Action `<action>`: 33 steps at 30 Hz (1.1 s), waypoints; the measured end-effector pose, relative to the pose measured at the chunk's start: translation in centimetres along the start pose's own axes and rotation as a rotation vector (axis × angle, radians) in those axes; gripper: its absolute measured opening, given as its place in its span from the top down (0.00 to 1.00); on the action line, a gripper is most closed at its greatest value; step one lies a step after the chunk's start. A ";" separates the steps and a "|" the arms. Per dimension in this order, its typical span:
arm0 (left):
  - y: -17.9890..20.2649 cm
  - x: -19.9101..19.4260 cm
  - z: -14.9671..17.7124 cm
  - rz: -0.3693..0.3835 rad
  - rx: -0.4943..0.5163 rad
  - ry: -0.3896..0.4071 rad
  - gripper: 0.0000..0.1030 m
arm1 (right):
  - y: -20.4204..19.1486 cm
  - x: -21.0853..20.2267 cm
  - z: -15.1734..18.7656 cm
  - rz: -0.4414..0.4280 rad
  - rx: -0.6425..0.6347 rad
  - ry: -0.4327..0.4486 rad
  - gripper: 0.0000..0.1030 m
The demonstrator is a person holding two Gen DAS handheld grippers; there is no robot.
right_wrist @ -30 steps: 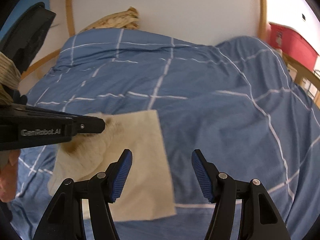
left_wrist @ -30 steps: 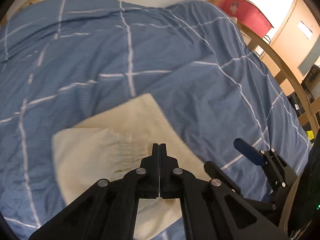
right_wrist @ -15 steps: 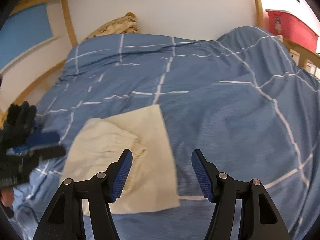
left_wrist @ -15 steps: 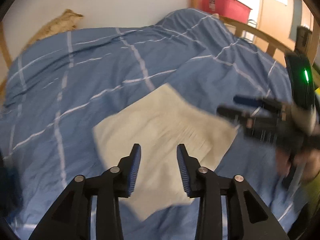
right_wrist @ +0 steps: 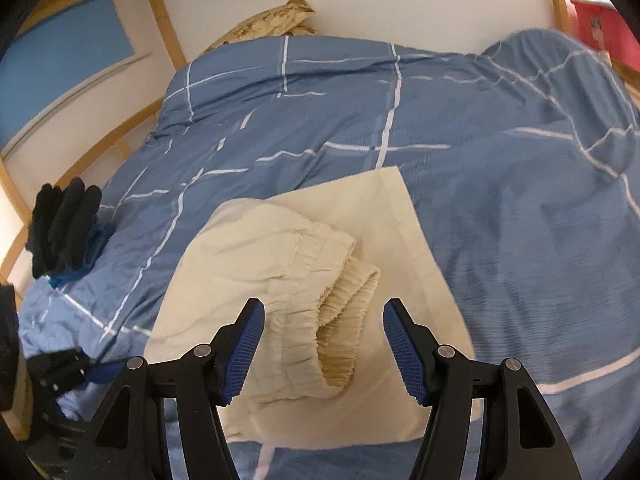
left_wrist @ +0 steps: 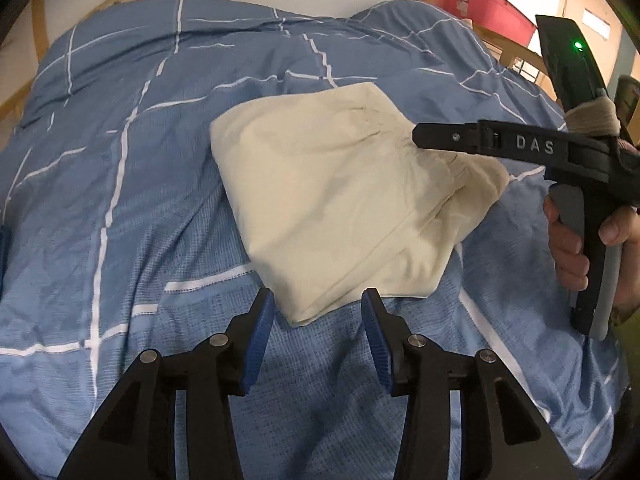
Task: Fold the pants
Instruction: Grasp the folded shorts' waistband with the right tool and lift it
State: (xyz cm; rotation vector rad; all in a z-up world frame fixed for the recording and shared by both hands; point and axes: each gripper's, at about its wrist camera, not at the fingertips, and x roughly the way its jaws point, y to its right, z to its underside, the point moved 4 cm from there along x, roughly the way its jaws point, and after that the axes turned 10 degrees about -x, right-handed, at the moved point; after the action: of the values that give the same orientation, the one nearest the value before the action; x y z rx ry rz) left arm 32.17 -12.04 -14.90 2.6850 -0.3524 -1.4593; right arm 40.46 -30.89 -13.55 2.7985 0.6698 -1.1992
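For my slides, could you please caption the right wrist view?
Open right gripper above folded cream pants on a blue checked duvet.

Bed cover (left_wrist: pixel 140 208): wide blue room on the left and far side of the pants (left_wrist: pixel 328 200); tongs can pass there.
Near edge: bare cover between the left tongs (left_wrist: pixel 318 312) and the pants' corner.
Right tongs (right_wrist: pixel 324 320): wide apart, over the bunched waistband (right_wrist: pixel 344 296), which sticks up.
Right side: the other tool's arm (left_wrist: pixel 500 146) reaches over the pants and blocks that way.
Left edge: black gloves (right_wrist: pixel 60 228) lie on the cover.
Far end: wall (right_wrist: pixel 400 0), pillow (right_wrist: pixel 272 20) and wood frame (right_wrist: pixel 168 28) close it off.
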 end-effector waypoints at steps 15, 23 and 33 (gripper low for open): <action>-0.4 1.1 -0.2 -0.008 -0.014 0.034 0.57 | 2.3 4.2 0.8 -0.176 0.256 -0.051 0.39; -0.8 1.2 -0.4 0.014 -0.049 0.033 0.57 | 1.6 4.1 0.2 -0.201 0.244 -0.043 0.71; 0.7 1.1 -1.7 0.034 -0.048 0.054 0.57 | 2.2 1.2 -4.3 -0.041 0.075 0.022 0.76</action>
State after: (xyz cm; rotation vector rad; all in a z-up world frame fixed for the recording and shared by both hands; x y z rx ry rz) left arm 34.06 -13.09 -14.74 2.6615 -0.3524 -1.3658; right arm 45.04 -31.60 -11.69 2.8766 0.7020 -1.2280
